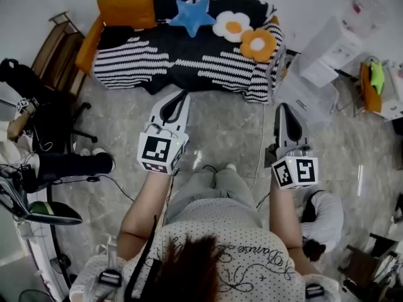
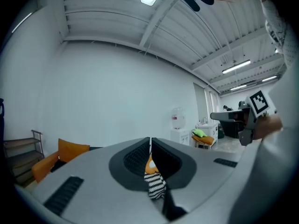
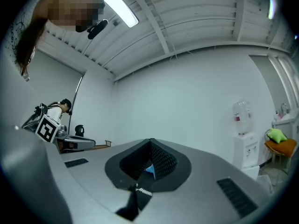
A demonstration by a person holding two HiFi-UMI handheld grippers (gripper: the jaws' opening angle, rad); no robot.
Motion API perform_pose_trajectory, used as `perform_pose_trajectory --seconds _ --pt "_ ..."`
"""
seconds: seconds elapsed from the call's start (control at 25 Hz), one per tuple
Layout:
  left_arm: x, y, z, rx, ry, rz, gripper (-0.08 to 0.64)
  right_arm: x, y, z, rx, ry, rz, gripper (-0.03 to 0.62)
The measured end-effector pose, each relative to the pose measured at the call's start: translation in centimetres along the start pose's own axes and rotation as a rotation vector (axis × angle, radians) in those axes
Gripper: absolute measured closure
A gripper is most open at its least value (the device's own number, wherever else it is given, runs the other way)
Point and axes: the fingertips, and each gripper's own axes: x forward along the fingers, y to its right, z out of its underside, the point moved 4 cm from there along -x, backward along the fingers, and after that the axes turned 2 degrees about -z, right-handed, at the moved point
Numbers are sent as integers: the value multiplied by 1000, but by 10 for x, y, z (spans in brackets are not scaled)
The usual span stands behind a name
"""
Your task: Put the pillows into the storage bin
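Observation:
On a sofa draped in a black-and-white striped blanket lie a blue star pillow, a white flower pillow and an orange flower pillow. My left gripper is held level in front of the sofa's middle, its jaws shut on nothing. My right gripper is level to the right, short of the sofa's right end, jaws also shut and empty. Through the left jaws' gap, a bit of orange pillow and striped blanket shows. No storage bin is visible.
An orange cushion rests on the sofa's left back. A wooden shelf and black office chair stand left. A water dispenser and a small orange stool stand right. A cable trails across the marble floor.

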Motion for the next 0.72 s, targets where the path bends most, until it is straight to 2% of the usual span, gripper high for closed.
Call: perform_pose_trajectory --seconds 0.08,0.16,0.2,0.28,0.36,0.48,0.72 --pt "2 -4 0 -2 3 -11 553 3 2 3 4 -6 -2 578" --pt "4 -7 -2 -10 4 -24 516 6 6 4 20 -16 -9 542" --pt "7 -7 -4 -14 2 -32 484 7 9 4 33 -22 -14 509" --pt "14 -4 -12 -21 -10 -46 429 11 21 0 67 -36 -23 382" --pt "24 -2 -18 -30 -29 -56 362 15 34 -2 91 -50 -26 332" --pt "40 -11 -13 -33 -52 -74 297 35 48 4 97 -53 -40 290" --pt "96 -26 -8 -38 -63 -121 284 94 93 7 96 -36 -73 277"
